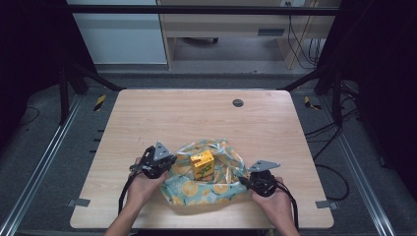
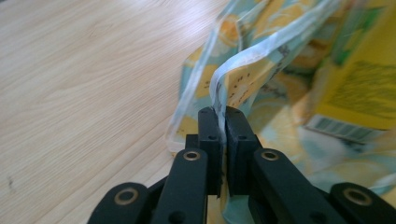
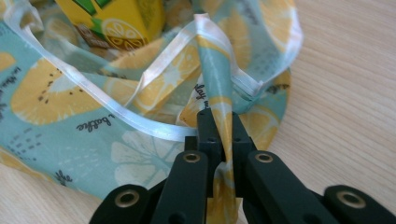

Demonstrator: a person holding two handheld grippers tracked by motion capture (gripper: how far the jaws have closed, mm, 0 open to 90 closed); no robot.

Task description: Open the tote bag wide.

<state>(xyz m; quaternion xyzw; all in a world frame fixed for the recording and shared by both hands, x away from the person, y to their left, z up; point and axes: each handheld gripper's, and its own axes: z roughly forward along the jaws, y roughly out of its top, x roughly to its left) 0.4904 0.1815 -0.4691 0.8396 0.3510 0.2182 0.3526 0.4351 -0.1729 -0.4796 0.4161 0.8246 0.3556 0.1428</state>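
High view: light wood table (image 1: 196,113) on grey floor with dark frame rails around, lemon-print cloth (image 1: 223,184) at the near edge with a yellow carton (image 1: 202,164) standing on it, left gripper (image 1: 164,164) and right gripper (image 1: 246,179) each clamped on a cloth edge.

Both grippers black, brass-ringed pivot holes on jaws, grey triangular top plates, black cables.
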